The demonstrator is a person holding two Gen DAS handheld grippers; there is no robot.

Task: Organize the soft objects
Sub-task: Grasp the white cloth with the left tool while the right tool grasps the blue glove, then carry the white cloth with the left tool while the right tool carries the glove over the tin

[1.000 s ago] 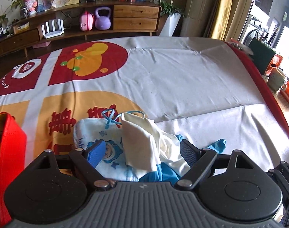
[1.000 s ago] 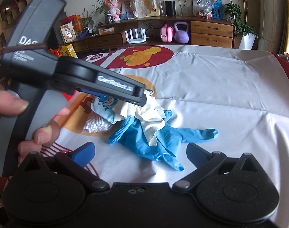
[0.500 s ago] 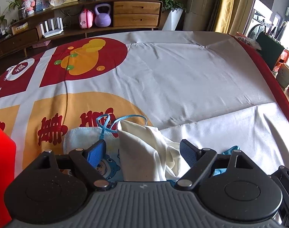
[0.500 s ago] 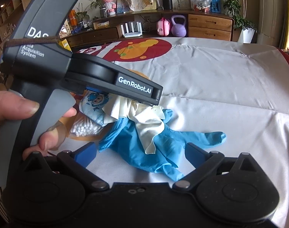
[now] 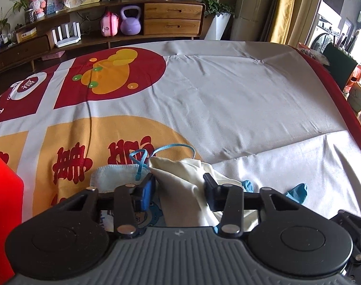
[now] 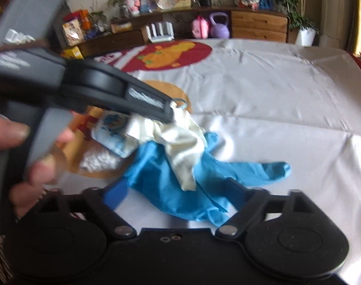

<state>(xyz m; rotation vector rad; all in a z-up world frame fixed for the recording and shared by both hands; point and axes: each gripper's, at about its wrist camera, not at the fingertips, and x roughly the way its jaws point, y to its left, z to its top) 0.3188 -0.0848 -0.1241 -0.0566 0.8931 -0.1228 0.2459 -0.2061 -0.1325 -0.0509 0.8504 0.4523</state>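
The left claw (image 5: 179, 188) has just been closing, and its two pads now stand narrow on either side of a cream cloth (image 5: 180, 178), which bunches up between them; the blue pad (image 5: 147, 193) sits against the cloth's left flank and the black one against its right, so the cloth looks pinched. From that claw's own camera, a children's face mask (image 5: 109, 178) with a blue ear loop (image 5: 142, 159) lies at about ten o'clock from the cloth, partly tucked under it. A red box (image 5: 4, 213) stands at the far left edge, at nine o'clock.

In the right wrist view (blurred) the heap lies on a cloth-covered counter (image 6: 275, 95). The cream cloth (image 6: 182, 147) drapes over a blue glove (image 6: 204, 173), whose fingers stretch out toward three o'clock. At nine o'clock from the glove sits a bag of cotton swabs (image 6: 97, 161), with the face mask (image 6: 114, 128) just above it. The person's left hand (image 6: 26, 156) grips the handle of the left claw (image 6: 171, 116), whose tip reaches the top of the cream cloth.

The right claw (image 6: 178, 197) has just been closing too, though its jaws are still wide. The lower part of the blue glove lies between them; whether the pads touch it cannot be told.
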